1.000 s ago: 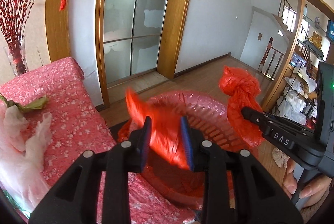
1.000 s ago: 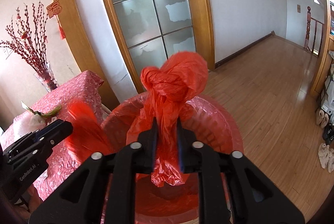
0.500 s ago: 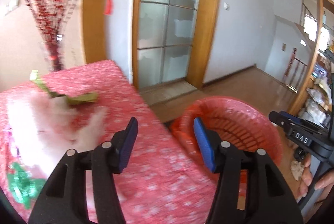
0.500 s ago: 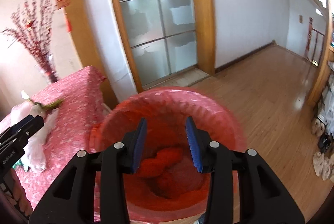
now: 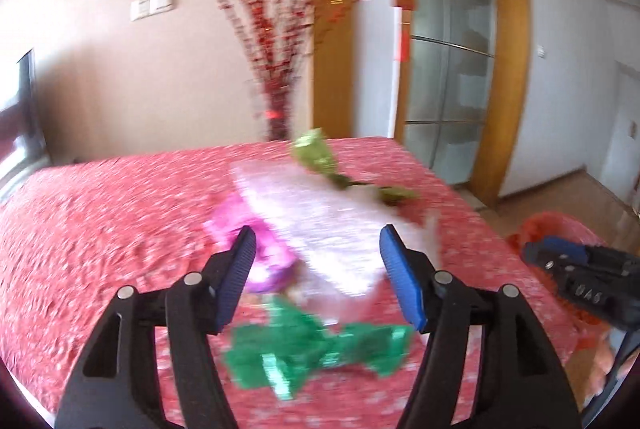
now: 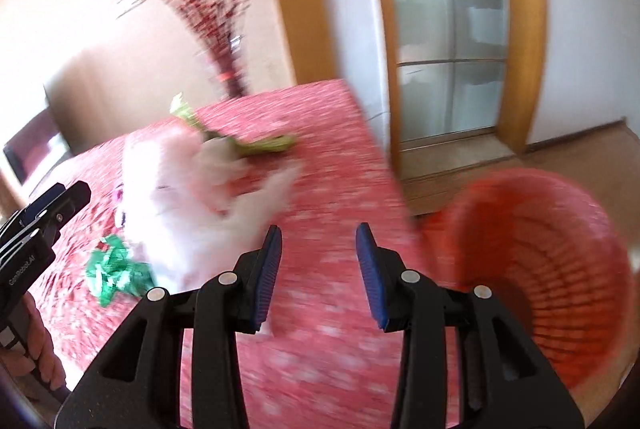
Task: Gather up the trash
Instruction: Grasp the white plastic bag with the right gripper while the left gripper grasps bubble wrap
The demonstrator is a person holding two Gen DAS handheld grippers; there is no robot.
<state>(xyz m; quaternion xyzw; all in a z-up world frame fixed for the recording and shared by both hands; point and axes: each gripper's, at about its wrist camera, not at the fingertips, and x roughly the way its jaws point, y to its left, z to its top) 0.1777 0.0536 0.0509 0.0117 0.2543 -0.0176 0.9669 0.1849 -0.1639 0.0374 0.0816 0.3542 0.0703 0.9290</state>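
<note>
Trash lies on the table's red flowered cloth (image 5: 100,213): a white plastic bag (image 5: 320,225), a pink wrapper (image 5: 256,249), a shiny green wrapper (image 5: 304,353) and an olive-green scrap (image 5: 320,157). My left gripper (image 5: 316,277) is open and empty, just above and in front of the white bag. My right gripper (image 6: 318,269) is open and empty over the cloth (image 6: 320,349), between the white bag (image 6: 192,197) and the red mesh trash basket (image 6: 540,257) at its right. The green wrapper (image 6: 116,269) lies to its left. Both views are blurred.
A vase of red-berry branches (image 5: 276,69) stands at the table's far edge against the wall. A glass door with a wooden frame (image 6: 452,41) stands behind the basket. The basket rim (image 5: 560,225) shows beside the table's right edge, above wooden floor.
Both grippers let go of the red plastic bag over the basket and opened. Both then swung left, from the basket to the trash on the table.
</note>
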